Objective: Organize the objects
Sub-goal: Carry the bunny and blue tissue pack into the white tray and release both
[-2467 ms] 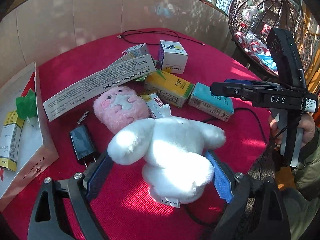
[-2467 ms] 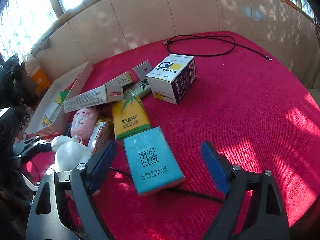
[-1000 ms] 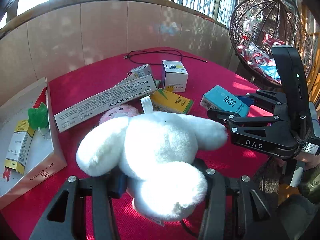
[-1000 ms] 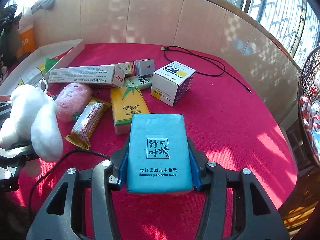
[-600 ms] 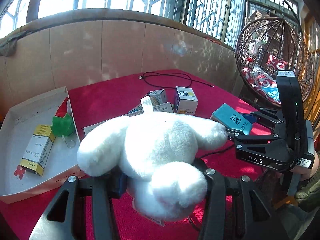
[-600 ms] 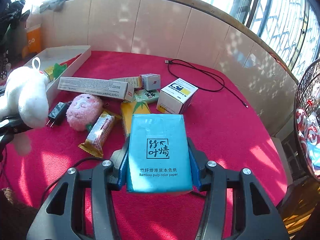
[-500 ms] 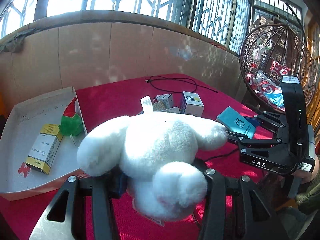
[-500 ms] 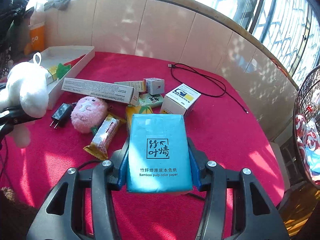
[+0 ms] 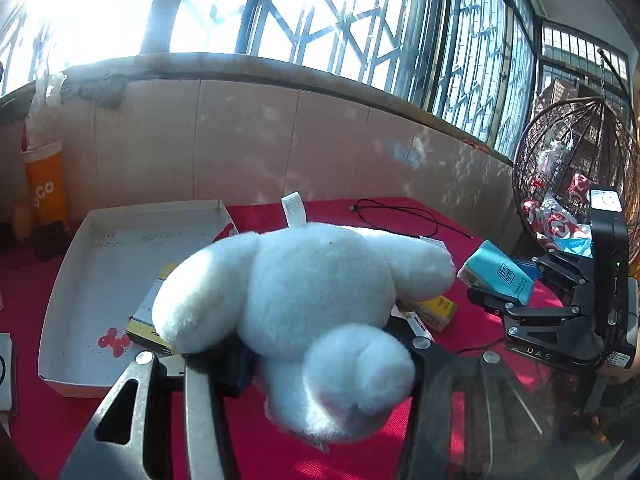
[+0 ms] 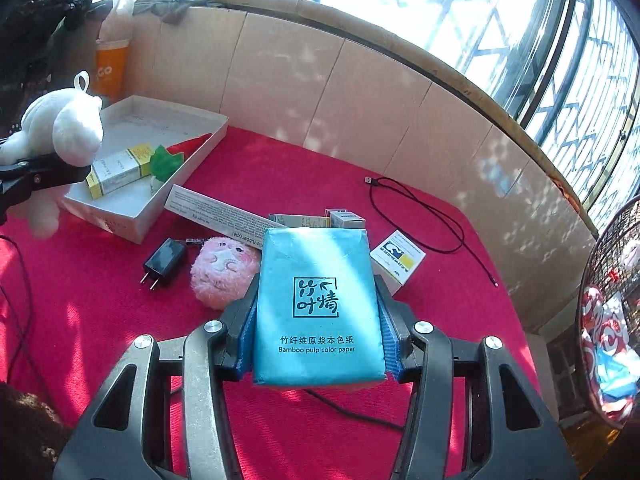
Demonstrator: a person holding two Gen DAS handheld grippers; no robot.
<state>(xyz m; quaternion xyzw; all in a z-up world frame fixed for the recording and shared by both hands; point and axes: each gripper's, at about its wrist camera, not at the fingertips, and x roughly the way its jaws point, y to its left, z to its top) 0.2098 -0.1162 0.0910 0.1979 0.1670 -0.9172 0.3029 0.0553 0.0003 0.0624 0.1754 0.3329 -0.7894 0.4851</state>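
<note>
Two loads in carriage: left gripper [image 9: 320, 364] clamped on white plush toy [image 9: 304, 292], right gripper [image 10: 318, 344] clamped on blue tissue pack [image 10: 318, 304], both clear above the red table [image 10: 280, 176]. Beyond, white tray [image 10: 120, 208] holds a yellow box [image 10: 116, 170]; advisable to keep both grips firm, lower each item onto bare tray floor, then release.

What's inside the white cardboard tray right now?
In the white tray: a yellow-and-white carton and a green-and-red toy. The white plush covers its near-left corner, so anything there is unseen.
</note>
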